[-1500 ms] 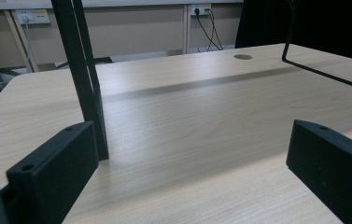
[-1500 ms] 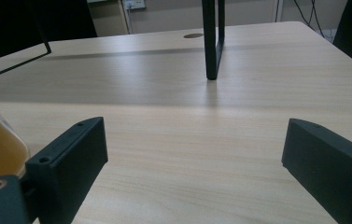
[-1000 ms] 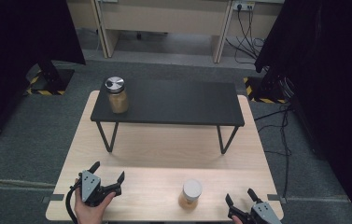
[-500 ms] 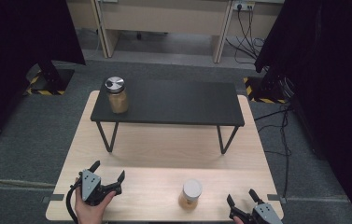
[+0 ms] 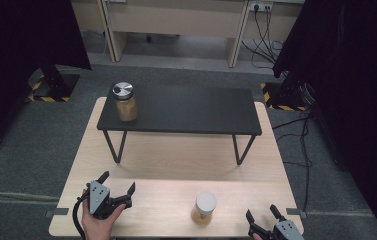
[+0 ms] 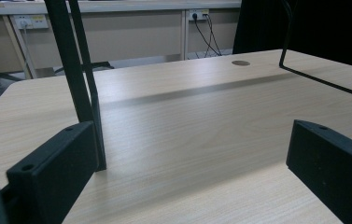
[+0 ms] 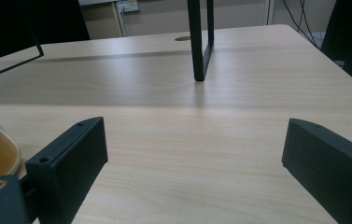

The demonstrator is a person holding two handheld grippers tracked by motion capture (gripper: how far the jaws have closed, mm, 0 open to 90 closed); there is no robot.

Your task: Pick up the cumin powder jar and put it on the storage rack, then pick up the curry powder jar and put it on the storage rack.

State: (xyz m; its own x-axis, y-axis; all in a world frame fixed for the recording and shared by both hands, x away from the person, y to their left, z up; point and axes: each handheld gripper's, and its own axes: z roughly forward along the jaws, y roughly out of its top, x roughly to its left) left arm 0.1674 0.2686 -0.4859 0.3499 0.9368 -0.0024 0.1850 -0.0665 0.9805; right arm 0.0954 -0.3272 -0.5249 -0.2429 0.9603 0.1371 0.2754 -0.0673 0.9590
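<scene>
Both the left gripper [image 5: 118,189] and right gripper [image 5: 265,220] rest wide open and empty near the jar [image 5: 205,207], so the reach for it looks not yet begun; next, I'd judge, the right one must swing in around it.

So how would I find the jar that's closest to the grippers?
Start at the light wooden table and look along its near edge. The jar stands there between the two grippers, nearer the right gripper. Its lid is white, while the other jar, up on the black shelf, has a silver one.
</scene>
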